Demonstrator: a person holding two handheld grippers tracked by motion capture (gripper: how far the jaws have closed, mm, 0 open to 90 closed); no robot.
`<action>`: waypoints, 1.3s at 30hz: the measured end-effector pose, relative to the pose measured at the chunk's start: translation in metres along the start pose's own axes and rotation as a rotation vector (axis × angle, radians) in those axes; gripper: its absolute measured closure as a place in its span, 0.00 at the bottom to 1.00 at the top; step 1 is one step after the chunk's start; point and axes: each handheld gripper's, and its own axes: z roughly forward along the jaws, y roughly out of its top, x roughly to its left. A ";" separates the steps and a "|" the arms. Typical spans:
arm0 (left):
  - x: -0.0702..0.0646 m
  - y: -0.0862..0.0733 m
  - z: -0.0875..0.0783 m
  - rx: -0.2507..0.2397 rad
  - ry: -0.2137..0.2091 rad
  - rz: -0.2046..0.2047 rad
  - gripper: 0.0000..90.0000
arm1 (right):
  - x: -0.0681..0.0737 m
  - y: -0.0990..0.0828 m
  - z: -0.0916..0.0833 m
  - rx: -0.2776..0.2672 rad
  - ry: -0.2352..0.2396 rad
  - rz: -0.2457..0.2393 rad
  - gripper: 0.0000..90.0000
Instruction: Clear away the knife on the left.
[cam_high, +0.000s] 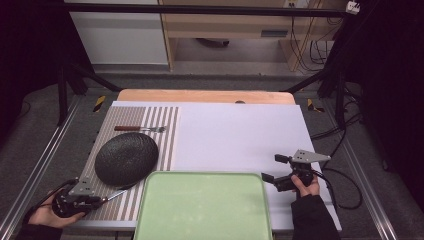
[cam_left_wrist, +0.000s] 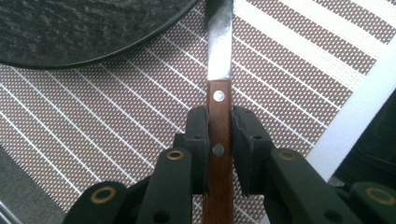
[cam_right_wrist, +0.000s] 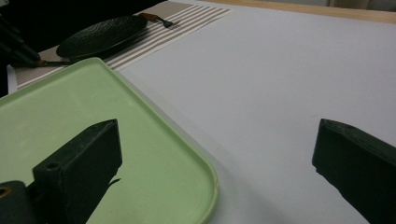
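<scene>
The left gripper (cam_left_wrist: 219, 140) clamps the knife (cam_left_wrist: 219, 154) by its wooden handle, blade beside the black plate (cam_left_wrist: 79, 28); the right gripper (cam_right_wrist: 215, 158) gapes empty.

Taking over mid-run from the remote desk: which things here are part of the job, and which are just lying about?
In the job:
left gripper, jaws closed on the knife handle
black plate
striped placemat

Lying about:
fork
green tray
right gripper, open, holding nothing
</scene>
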 end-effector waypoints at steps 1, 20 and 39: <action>0.000 0.001 0.001 -0.002 0.000 -0.010 0.84 | 0.000 0.000 0.000 0.000 0.000 -0.001 0.02; -0.001 0.011 0.007 0.000 -0.007 -0.056 0.86 | 0.000 0.000 0.000 0.001 0.000 0.000 0.02; -0.004 0.012 -0.002 -0.023 -0.066 -0.032 0.86 | 0.000 0.000 0.000 0.001 0.001 0.000 0.02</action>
